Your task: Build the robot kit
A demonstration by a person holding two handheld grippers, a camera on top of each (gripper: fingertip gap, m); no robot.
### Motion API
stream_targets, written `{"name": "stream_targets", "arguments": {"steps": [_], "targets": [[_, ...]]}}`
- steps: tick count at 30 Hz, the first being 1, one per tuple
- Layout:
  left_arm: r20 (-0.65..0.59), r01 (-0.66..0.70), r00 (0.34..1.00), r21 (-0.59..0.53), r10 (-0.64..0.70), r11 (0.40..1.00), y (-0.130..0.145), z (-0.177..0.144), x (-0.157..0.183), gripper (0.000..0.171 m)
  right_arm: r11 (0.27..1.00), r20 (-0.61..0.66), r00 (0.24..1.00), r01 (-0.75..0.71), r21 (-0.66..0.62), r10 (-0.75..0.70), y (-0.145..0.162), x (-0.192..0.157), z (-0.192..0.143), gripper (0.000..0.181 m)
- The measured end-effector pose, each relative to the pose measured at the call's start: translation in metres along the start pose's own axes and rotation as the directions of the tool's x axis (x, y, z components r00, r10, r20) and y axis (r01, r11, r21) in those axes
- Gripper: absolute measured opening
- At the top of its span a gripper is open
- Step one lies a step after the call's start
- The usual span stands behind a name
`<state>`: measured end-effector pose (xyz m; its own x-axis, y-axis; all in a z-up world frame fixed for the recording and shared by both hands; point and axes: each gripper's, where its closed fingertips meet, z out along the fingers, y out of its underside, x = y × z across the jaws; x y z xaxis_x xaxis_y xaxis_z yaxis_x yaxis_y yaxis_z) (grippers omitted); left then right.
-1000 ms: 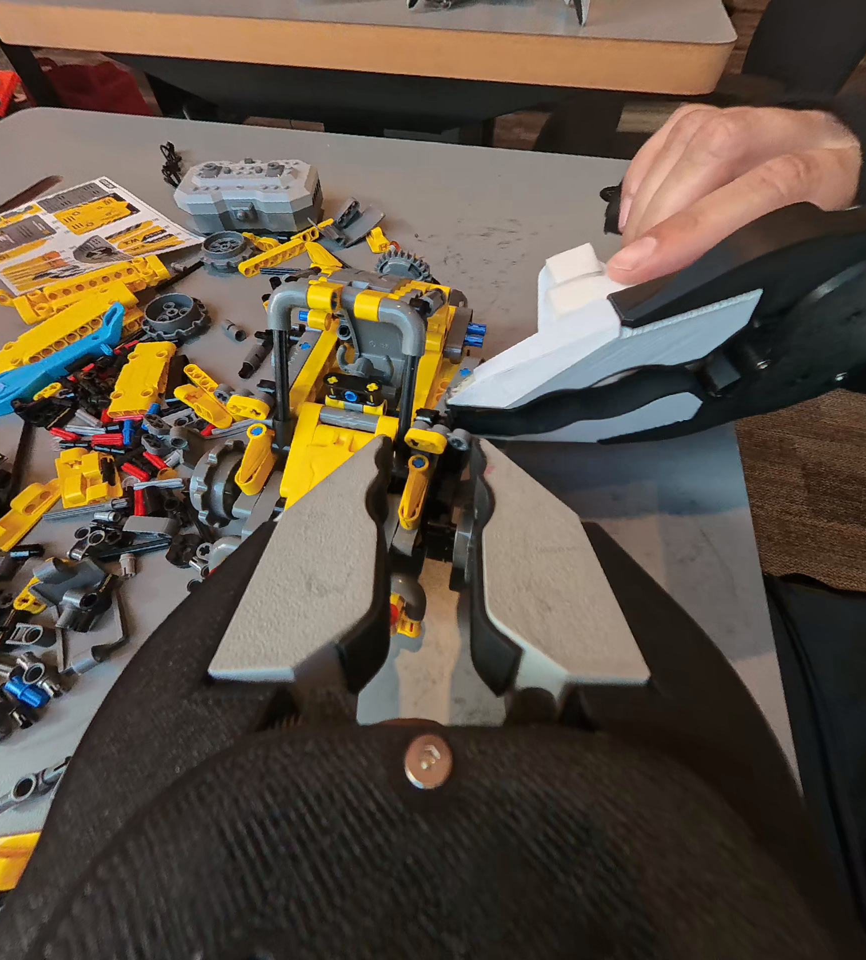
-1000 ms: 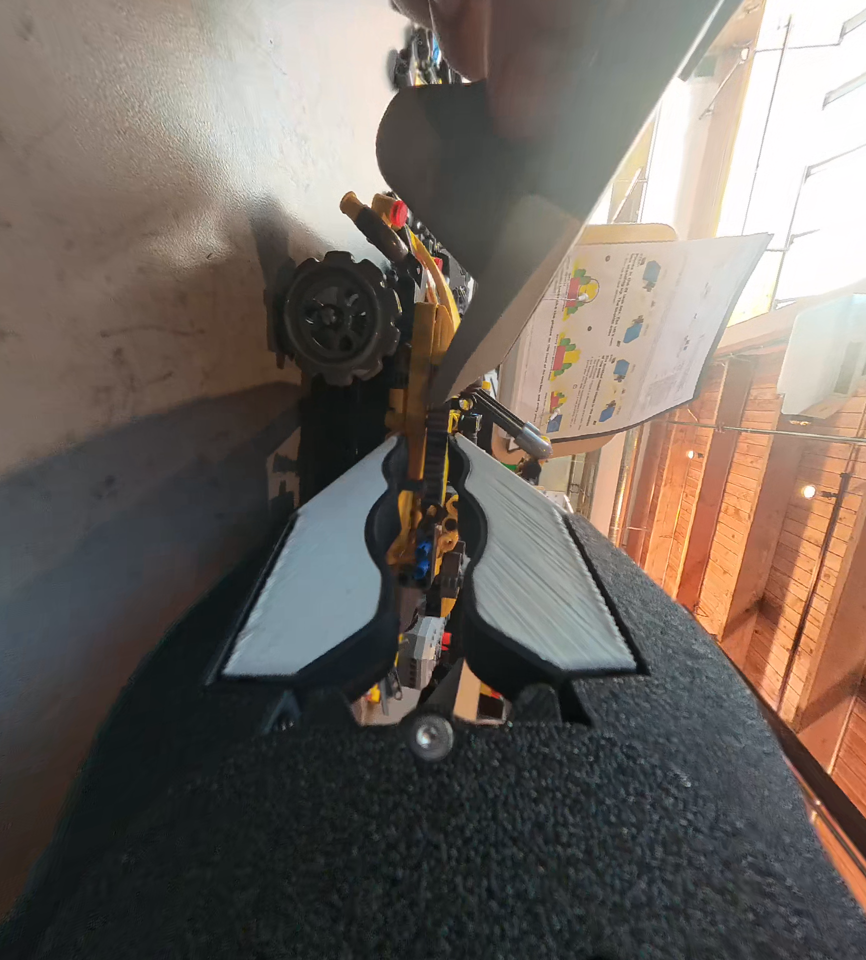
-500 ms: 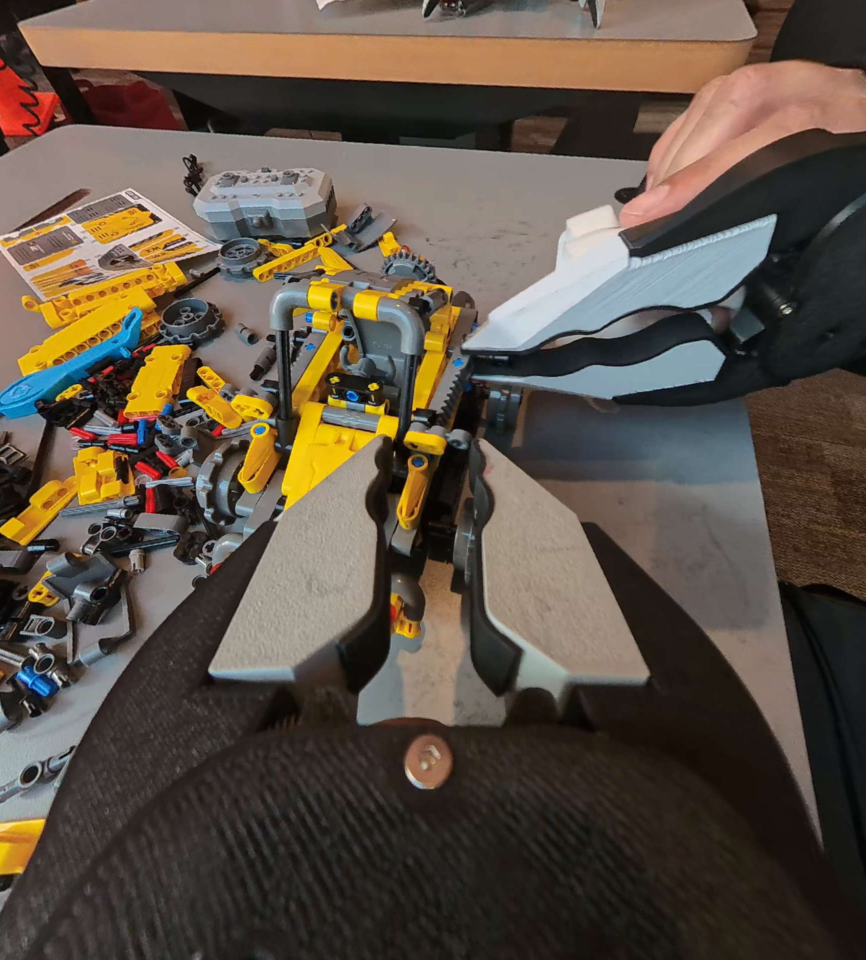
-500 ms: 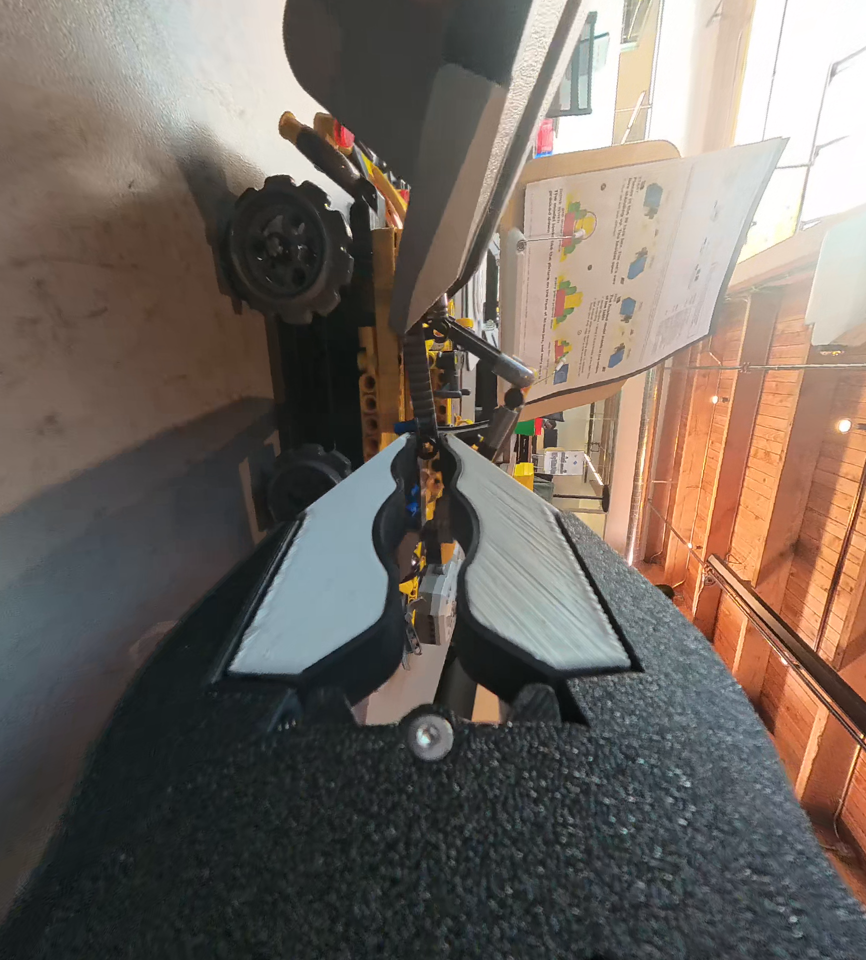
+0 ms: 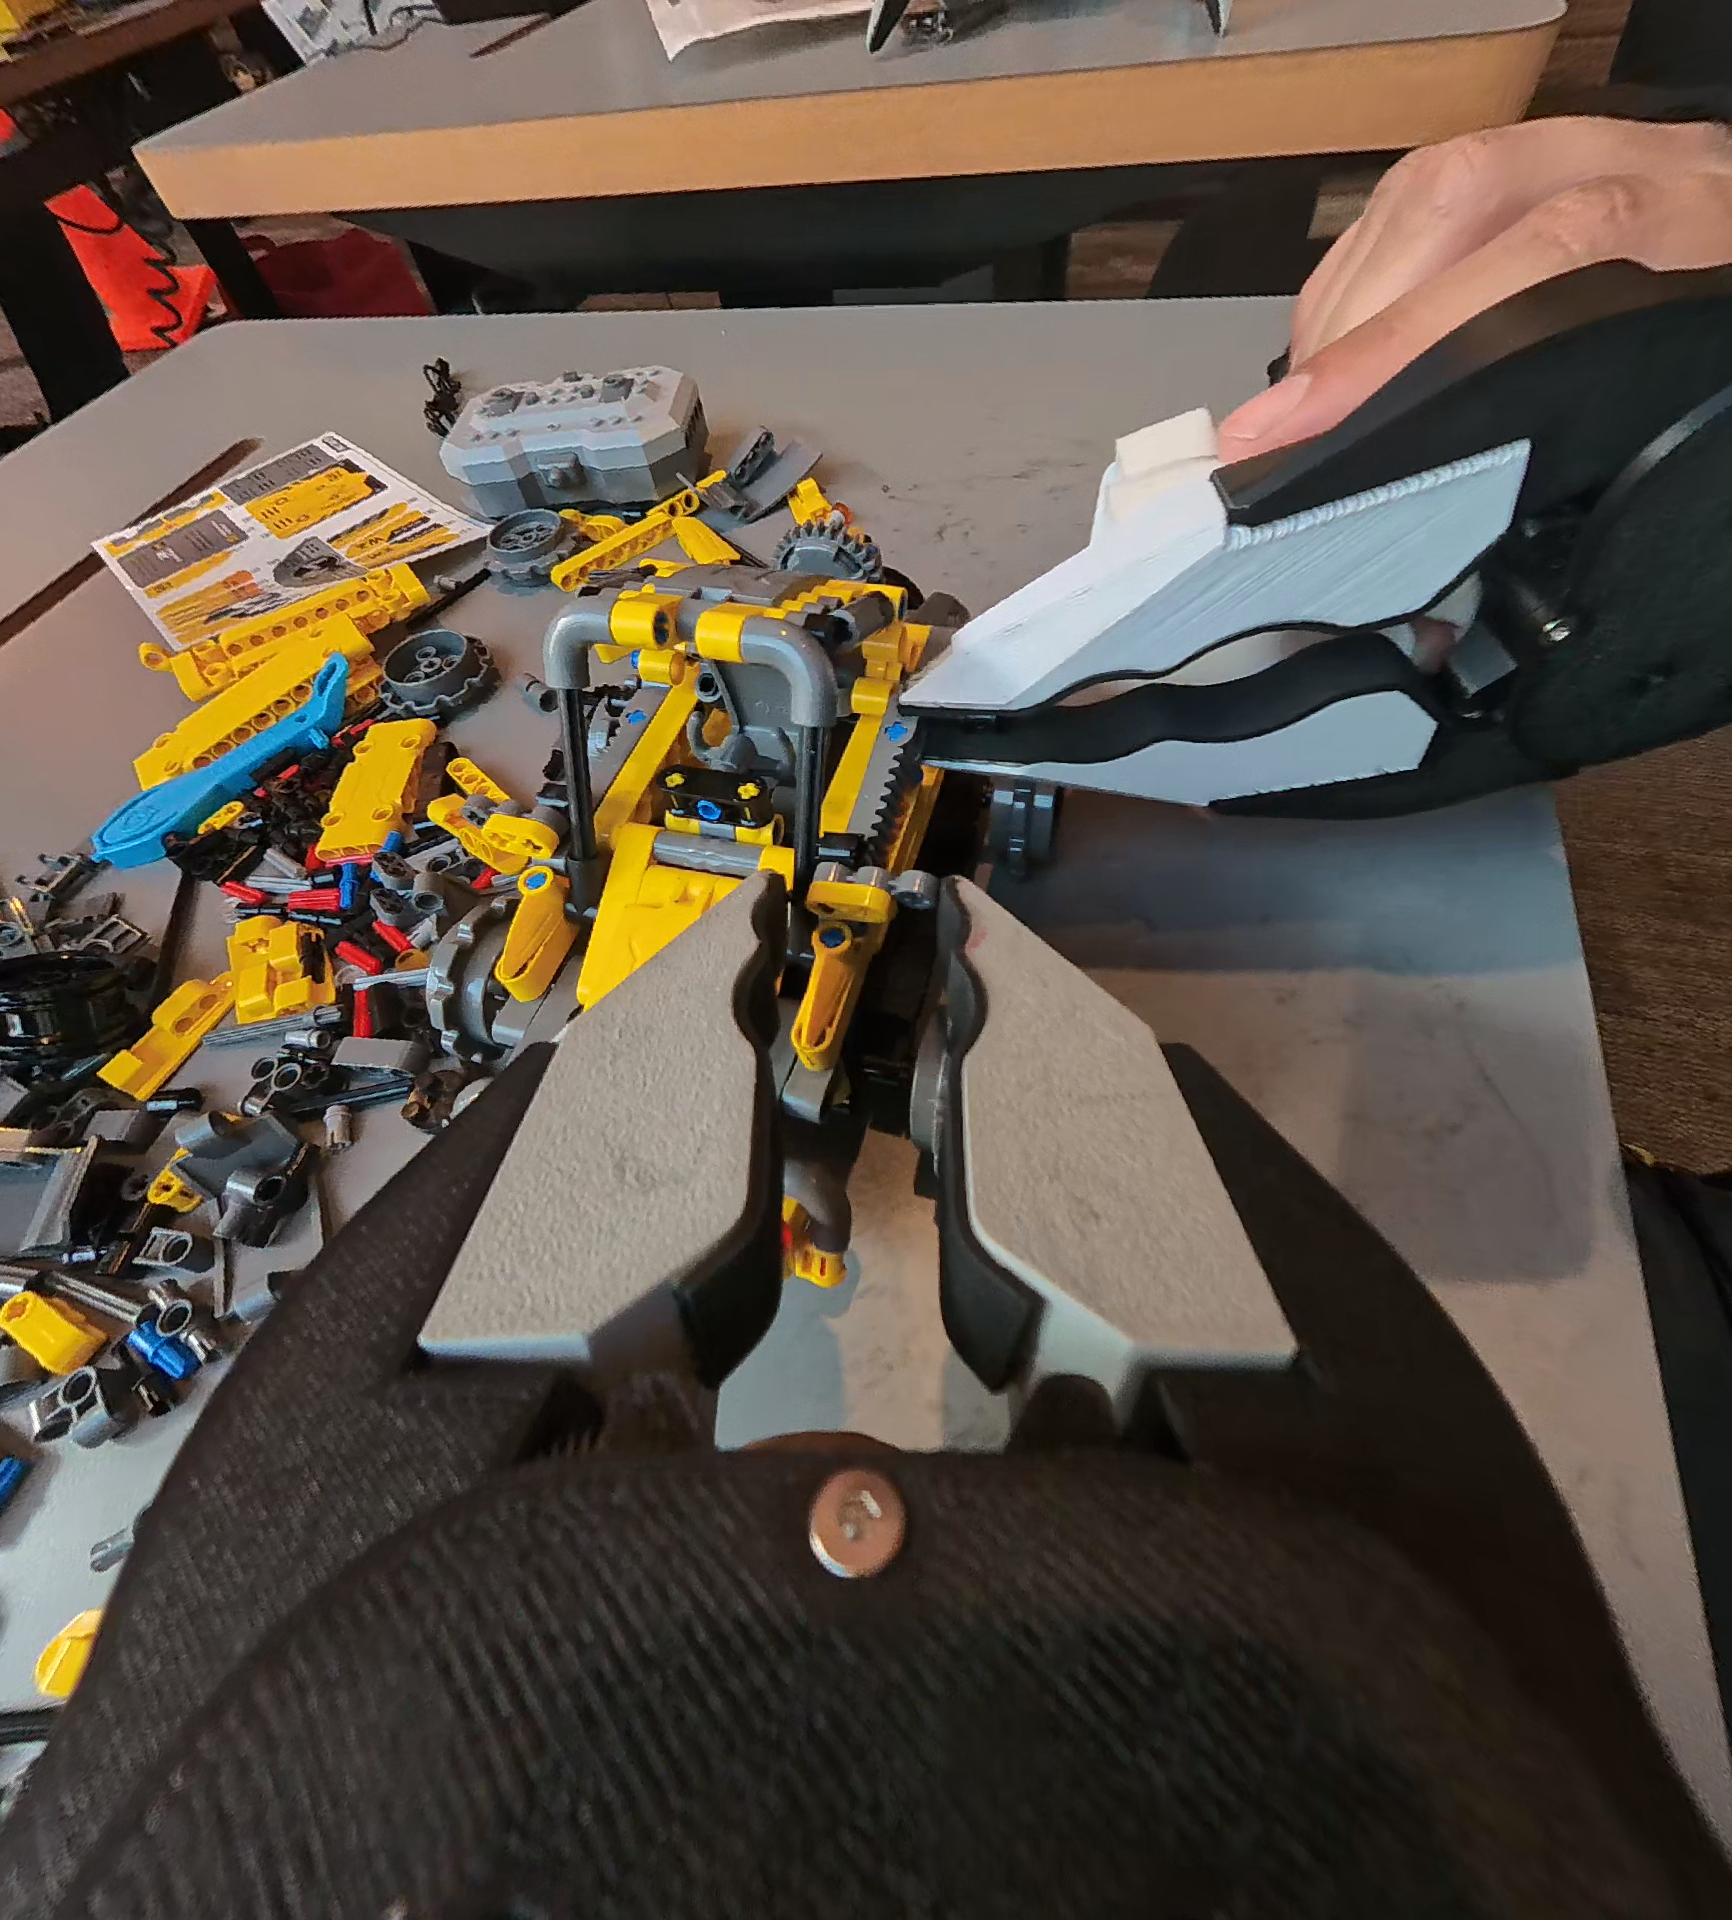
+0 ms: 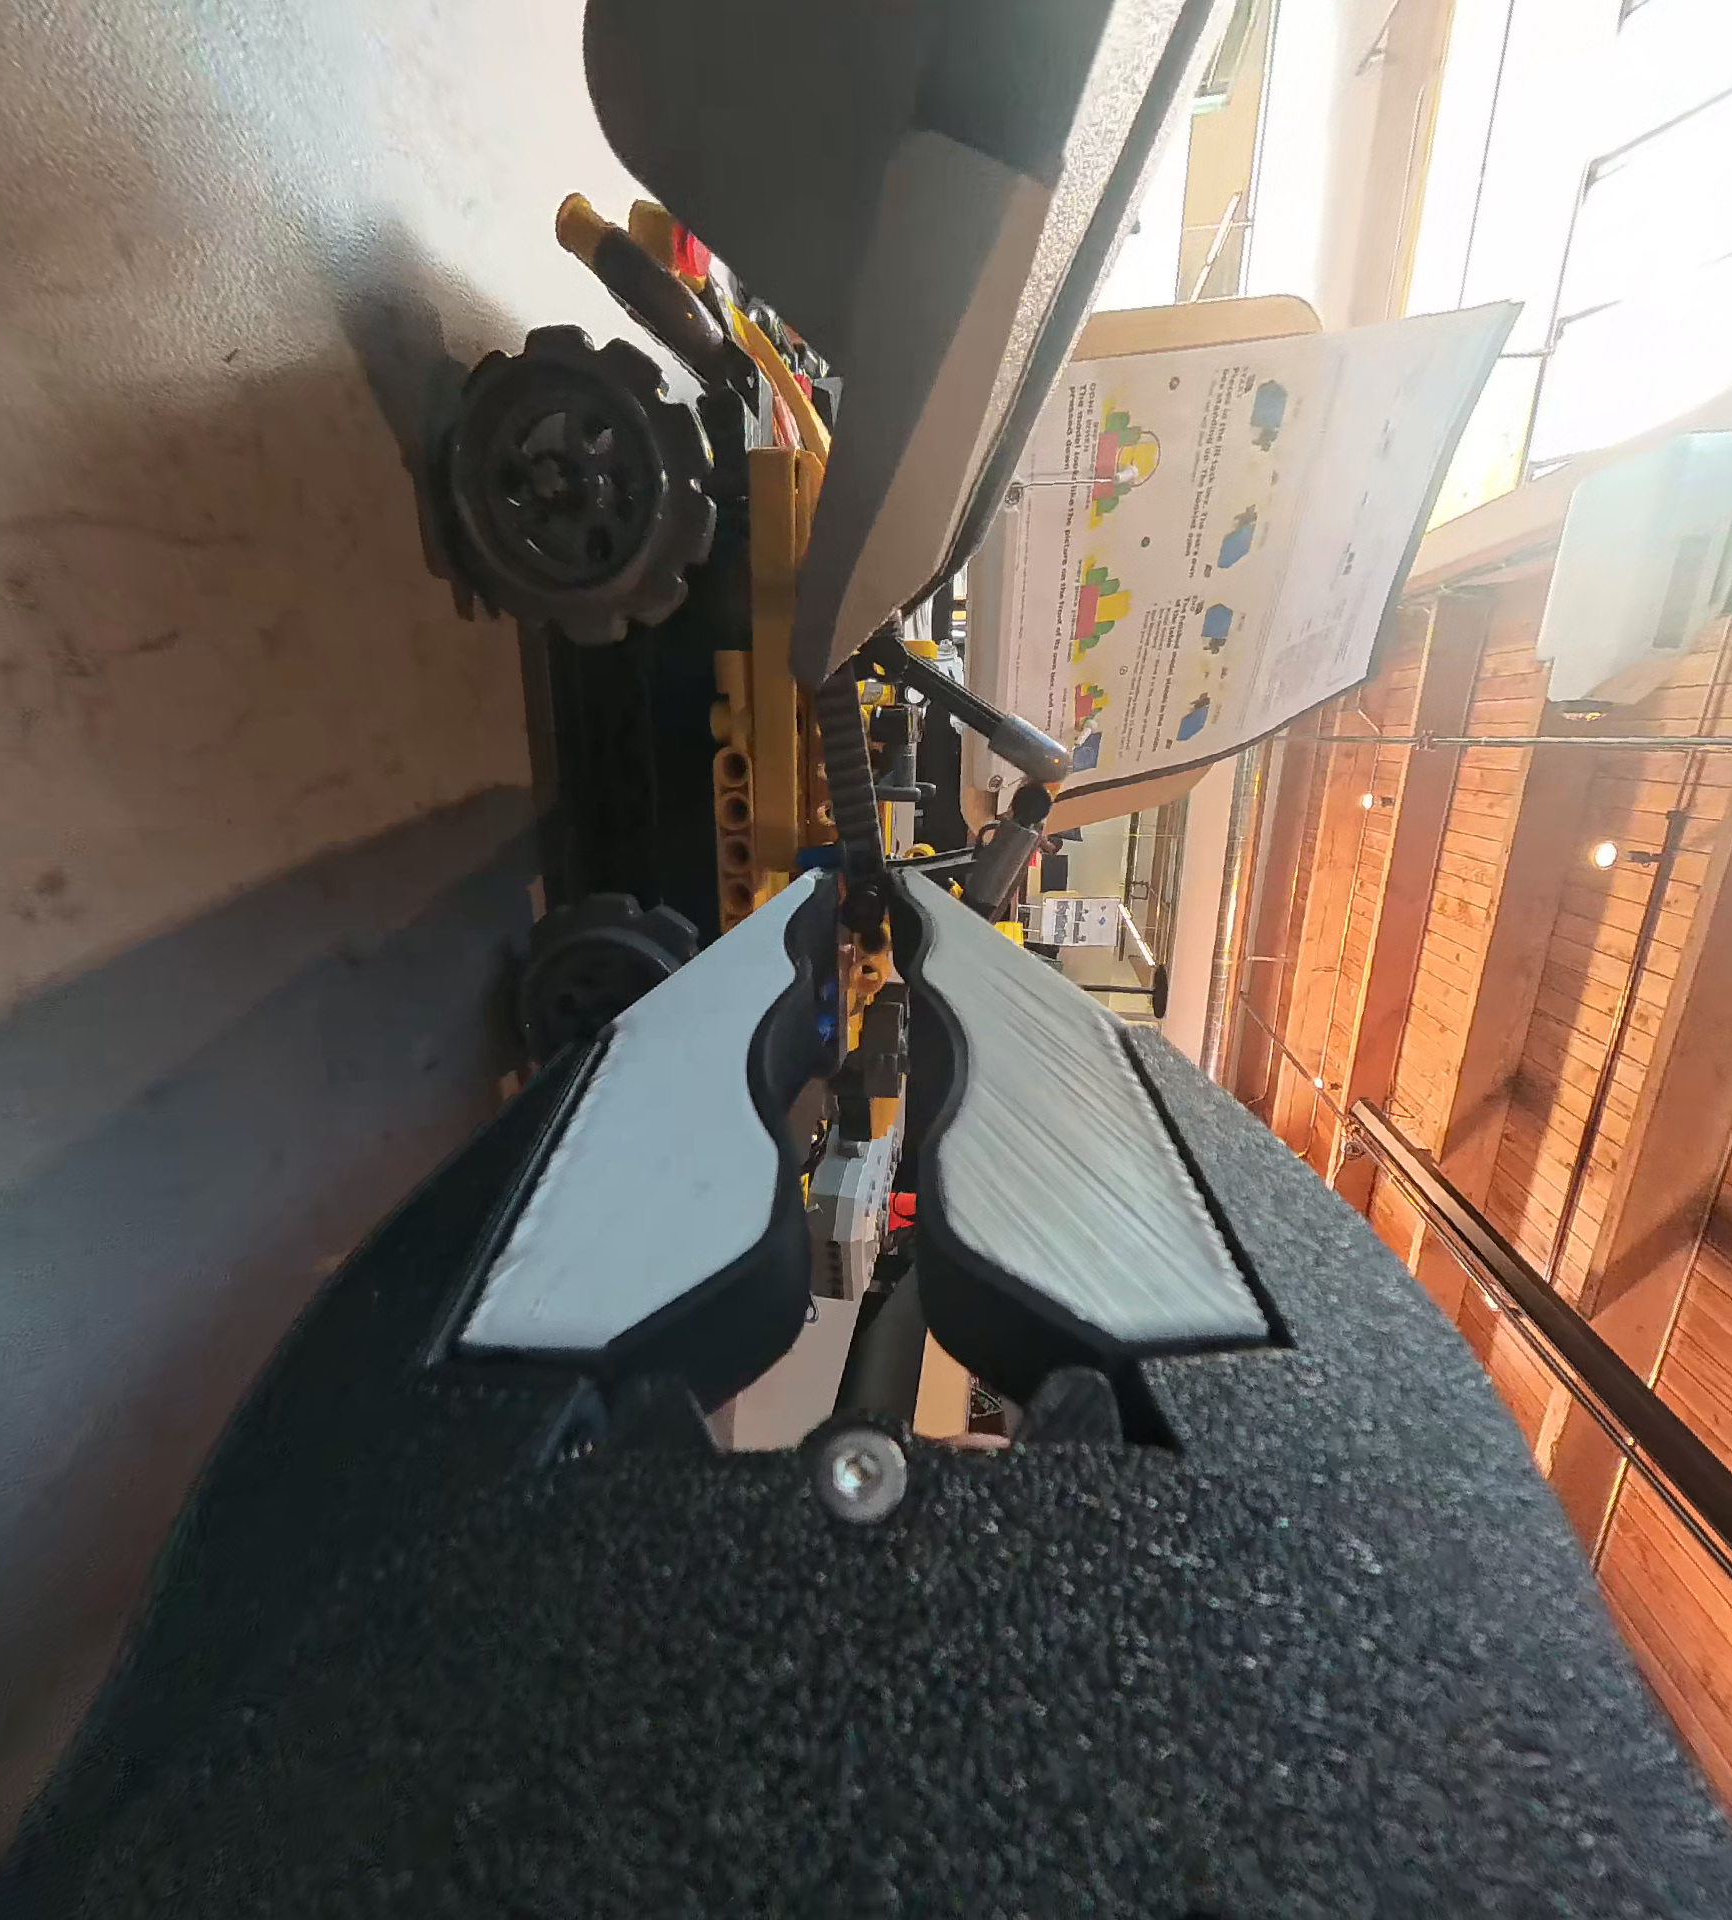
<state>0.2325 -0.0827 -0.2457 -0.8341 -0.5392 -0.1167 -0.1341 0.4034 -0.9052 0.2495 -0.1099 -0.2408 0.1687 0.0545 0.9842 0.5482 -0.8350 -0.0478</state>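
Observation:
A half-built yellow and black brick vehicle stands on the grey table. My left gripper is shut on its near end, around a yellow link and a grey hub. My right gripper comes in from the right, held by a hand, and its white fingers pinch the black toothed strip on the vehicle's right side. The right wrist view is rolled sideways. There my right gripper is shut on that strip and the yellow beam, beside a black wheel. A left finger shows above.
Several loose bricks and pins lie to the left with a blue tool, a black tyre, a grey battery box and a leaflet. Another table stands behind. The table edge runs along the right. A printed sheet stands on a board. Some 4 cm of space lies between my two pairs of fingers.
My right gripper has risen and slid a little along the vehicle's right side; a second small wheel has come into its view. My left gripper has kept its hold.

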Motion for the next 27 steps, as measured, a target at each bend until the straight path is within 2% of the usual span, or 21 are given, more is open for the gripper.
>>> {"name": "stream_targets", "arguments": {"steps": [15, 27], "targets": [[0.047, -0.062, 0.997, 0.042, 0.060, 0.997, -0.007, -0.007, -0.003, 0.021, 0.998, 0.034, 0.999, -0.011, 0.055, 0.009, -0.008, -0.001, -0.002, 0.008], [0.082, -0.153, 0.985, 0.010, 0.151, 0.988, -0.005, -0.004, -0.001, 0.021, 0.997, 0.045, 0.999, -0.010, 0.073, 0.007, -0.012, 0.004, -0.005, 0.008]]}}
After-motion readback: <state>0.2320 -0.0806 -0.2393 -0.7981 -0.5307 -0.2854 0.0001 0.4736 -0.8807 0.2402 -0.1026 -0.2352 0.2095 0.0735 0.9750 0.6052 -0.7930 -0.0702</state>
